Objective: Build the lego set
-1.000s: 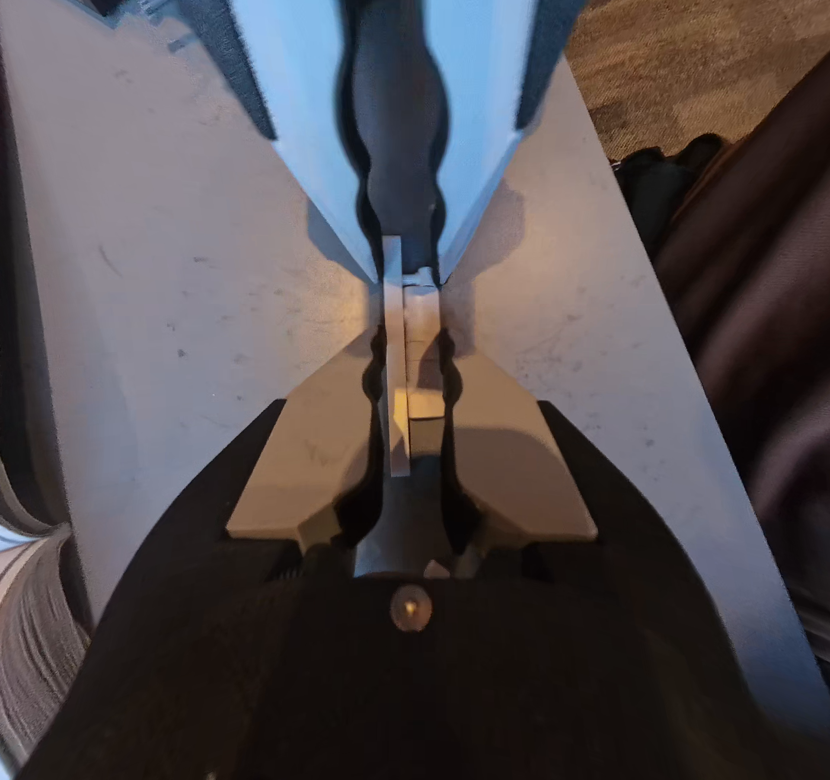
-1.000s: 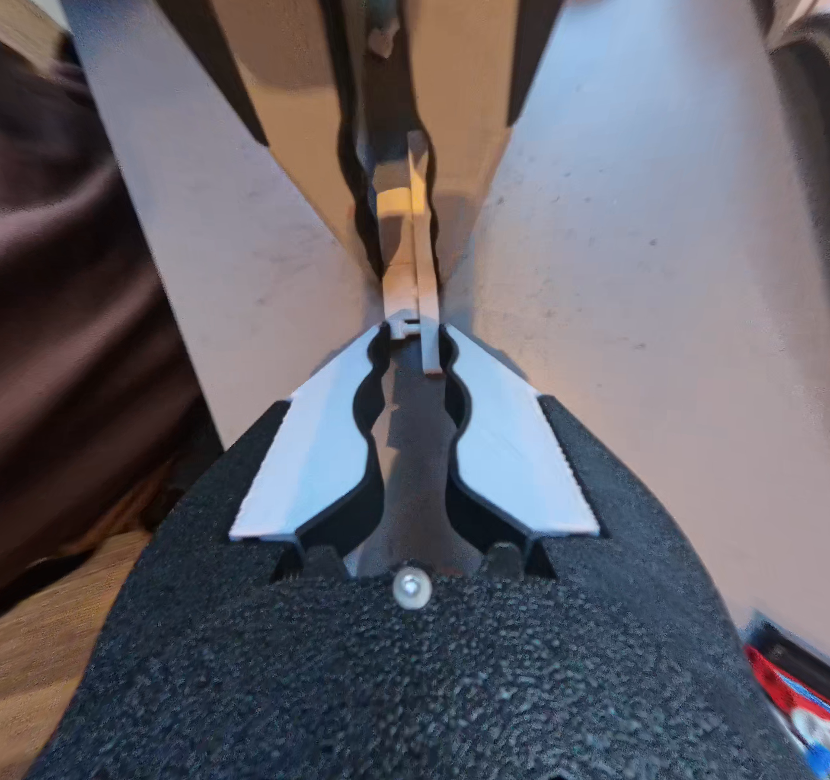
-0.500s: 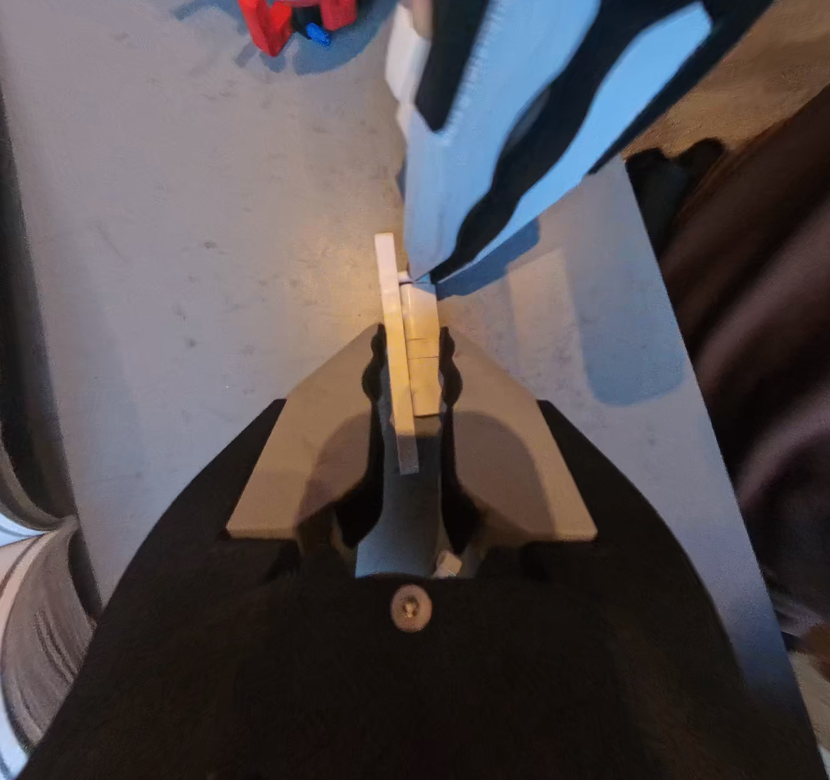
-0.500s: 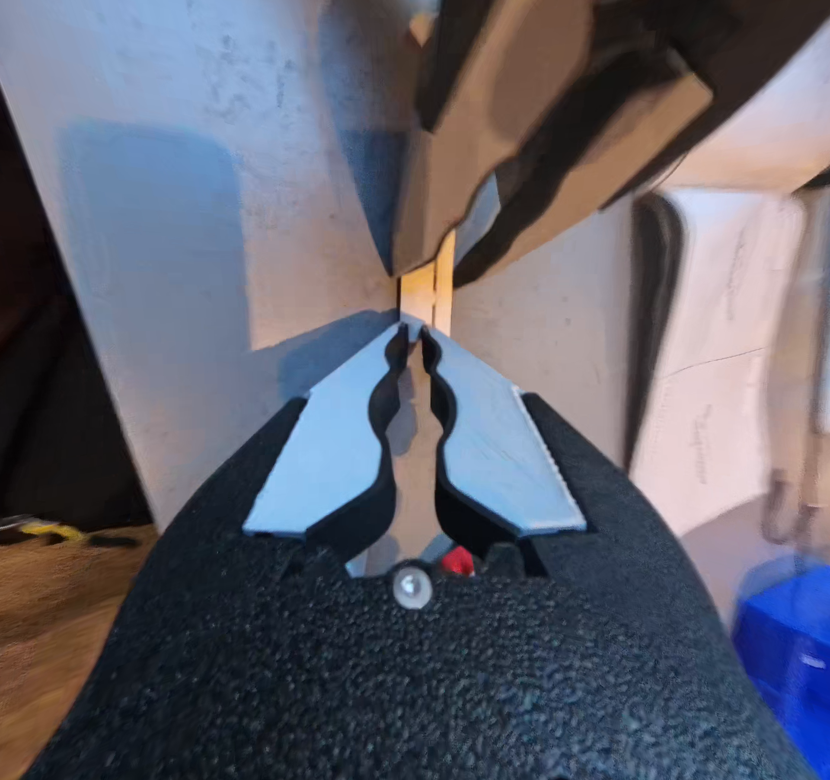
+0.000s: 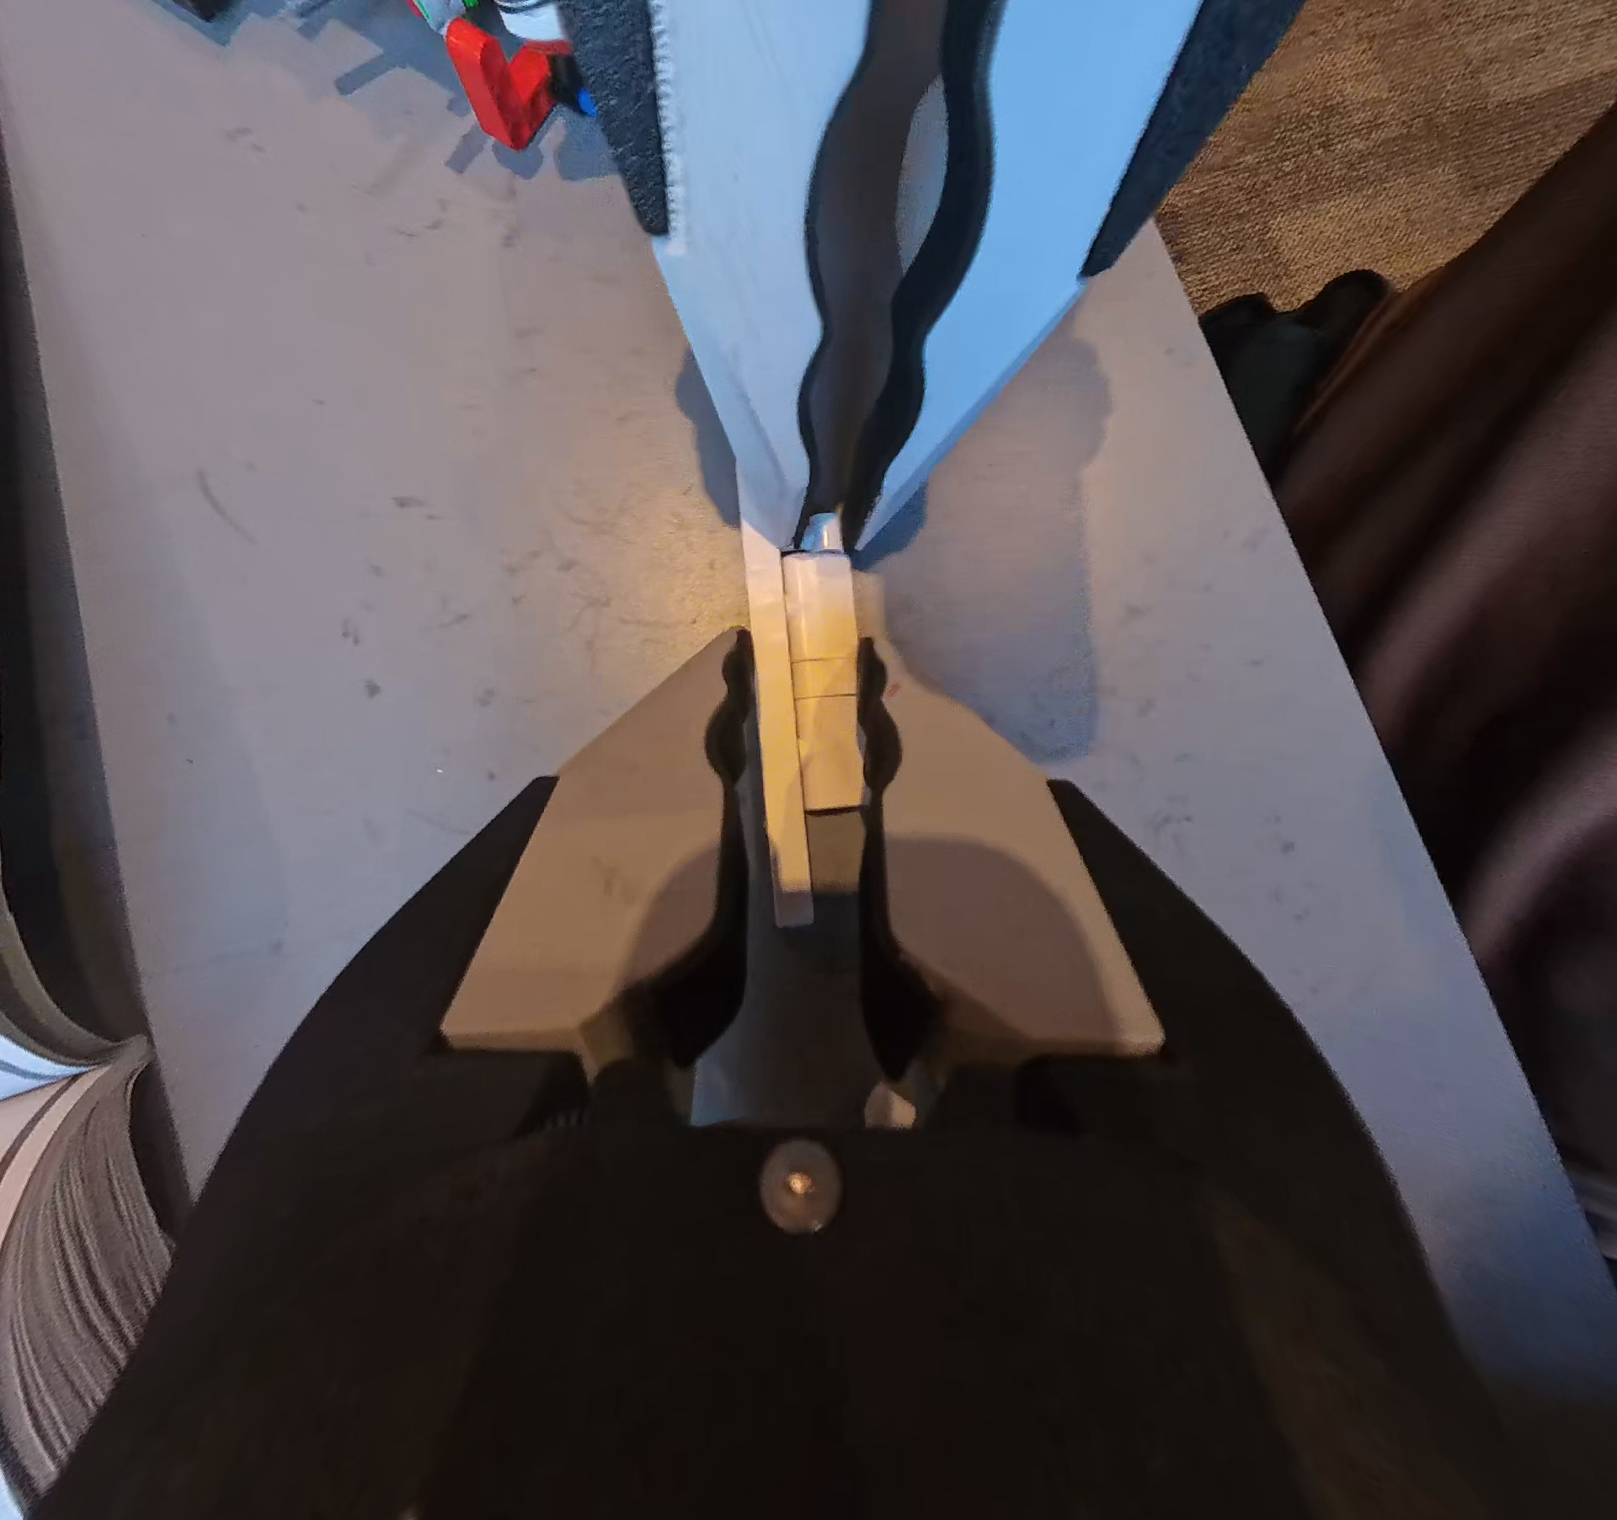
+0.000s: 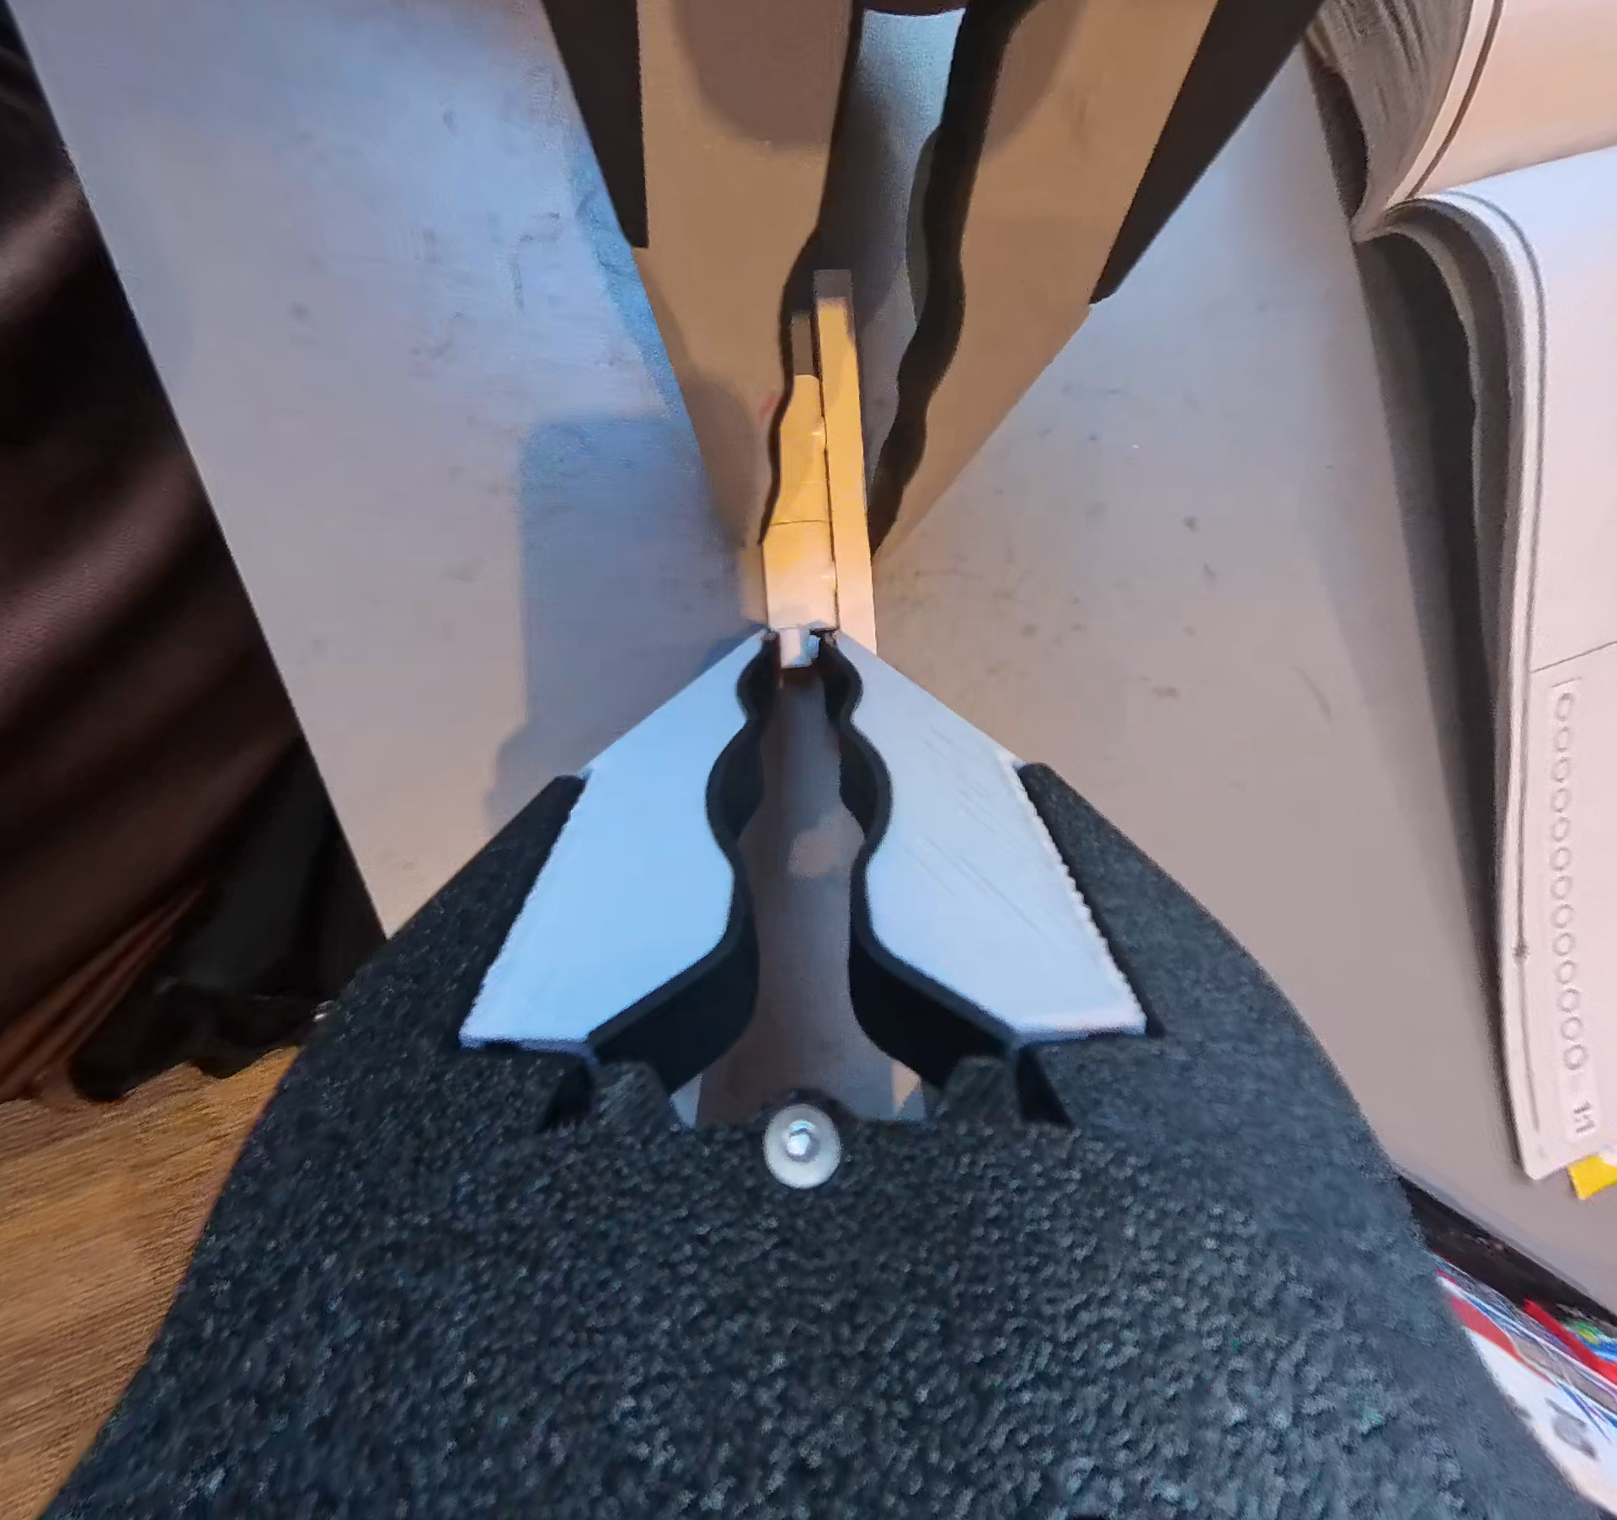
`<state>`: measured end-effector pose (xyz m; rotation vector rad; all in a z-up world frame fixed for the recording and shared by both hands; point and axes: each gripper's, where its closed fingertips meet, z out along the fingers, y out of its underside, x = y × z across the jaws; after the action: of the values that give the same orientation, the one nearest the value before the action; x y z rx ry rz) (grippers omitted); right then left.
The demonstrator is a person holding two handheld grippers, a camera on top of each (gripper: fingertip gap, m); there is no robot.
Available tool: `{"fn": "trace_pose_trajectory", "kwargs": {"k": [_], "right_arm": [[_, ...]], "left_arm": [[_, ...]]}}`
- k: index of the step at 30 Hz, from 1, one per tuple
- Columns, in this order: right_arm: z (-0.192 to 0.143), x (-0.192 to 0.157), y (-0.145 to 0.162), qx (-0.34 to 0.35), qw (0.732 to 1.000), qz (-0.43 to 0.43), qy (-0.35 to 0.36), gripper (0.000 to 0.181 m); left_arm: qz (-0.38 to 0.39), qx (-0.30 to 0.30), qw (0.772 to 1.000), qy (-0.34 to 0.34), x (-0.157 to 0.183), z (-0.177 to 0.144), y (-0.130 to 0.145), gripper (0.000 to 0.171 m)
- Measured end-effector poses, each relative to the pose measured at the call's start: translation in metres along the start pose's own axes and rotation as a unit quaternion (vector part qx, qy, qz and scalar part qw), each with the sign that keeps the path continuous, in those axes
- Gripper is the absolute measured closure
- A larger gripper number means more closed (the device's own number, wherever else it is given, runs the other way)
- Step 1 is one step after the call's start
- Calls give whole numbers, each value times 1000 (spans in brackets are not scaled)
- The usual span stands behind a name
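So on the left side, the left tool [image 5: 801, 673] is clamped tight on a white lego assembly [image 5: 809, 691], a long thin plate with a few small white bricks stacked against its side, held edge-up above the grey table [image 5: 367, 463]. The plate's rear end pokes back between the fingers toward the camera.

Coming in from the opposite end, the right tool [image 5: 822, 529] points straight at the left one, its tips nearly closed and pinching a small grey stub at the far end of the brick row. In the right wrist view you can see that stub sitting right between the right tool's [image 6: 798, 647] tips, with the lego assembly [image 6: 818, 498] running away into the left tool's [image 6: 831, 393] grip.

Off in the far left corner of the table sits a red and blue lego model [image 5: 472, 17]. To the right in the right wrist view, an open instruction booklet [image 6: 1505, 516] lies on the table.
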<state>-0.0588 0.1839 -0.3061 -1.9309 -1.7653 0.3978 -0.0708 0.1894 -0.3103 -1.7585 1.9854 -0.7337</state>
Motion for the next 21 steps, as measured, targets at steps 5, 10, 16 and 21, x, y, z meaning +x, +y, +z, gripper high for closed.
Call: {"fn": "trace_pose_trajectory", "kwargs": {"k": [5, 10, 16, 21], "right_arm": [[-1, 4, 0, -2, 996, -47, 81, 167], [-1, 9, 1, 6, 994, -33, 100, 154], [4, 5, 3, 20, 998, 56, -25, 158], [4, 3, 3, 17, 999, 23, -29, 159]], "left_arm": [[-13, 9, 1000, -3, 1, 1, -1, 150], [-7, 2, 1000, -8, 2, 2, 1, 150], [1, -2, 1000, -9, 1, 1, 1, 150], [-8, 10, 1000, -9, 3, -1, -1, 150]]}}
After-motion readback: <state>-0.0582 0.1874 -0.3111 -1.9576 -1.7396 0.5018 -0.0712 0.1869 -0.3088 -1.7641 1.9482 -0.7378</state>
